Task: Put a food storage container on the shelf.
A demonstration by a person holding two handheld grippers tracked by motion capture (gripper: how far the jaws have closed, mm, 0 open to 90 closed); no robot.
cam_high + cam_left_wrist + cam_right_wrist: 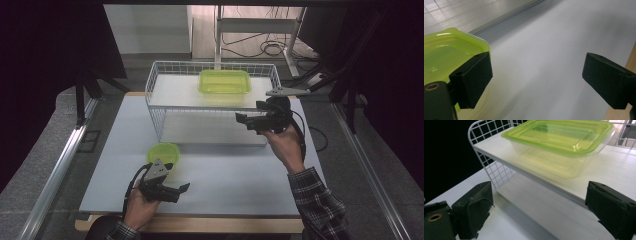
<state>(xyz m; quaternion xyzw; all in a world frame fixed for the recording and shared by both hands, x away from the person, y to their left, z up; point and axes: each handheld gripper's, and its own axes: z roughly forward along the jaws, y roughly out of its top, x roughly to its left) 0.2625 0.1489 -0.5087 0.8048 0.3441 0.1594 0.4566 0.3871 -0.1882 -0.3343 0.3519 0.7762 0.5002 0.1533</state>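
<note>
Both claws spread and empty, one by each green container.

The right claw [248, 121] hangs with its jaws apart just before the wire shelf [161, 80], on whose upper level the rectangular green container [224, 81] sits. The left claw [179, 191] rests low over the counter [235, 175], jaws wide apart, with the small green bowl [164, 152] just beside it.

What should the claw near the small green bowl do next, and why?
Probably swing the left claw toward the small green bowl and slide it around the rim. Its jaws stand wide open with nothing between them, and the bowl sits just beside one jaw on the table. The big green container already rests on the wire rack, and the right claw is open and empty.
</note>
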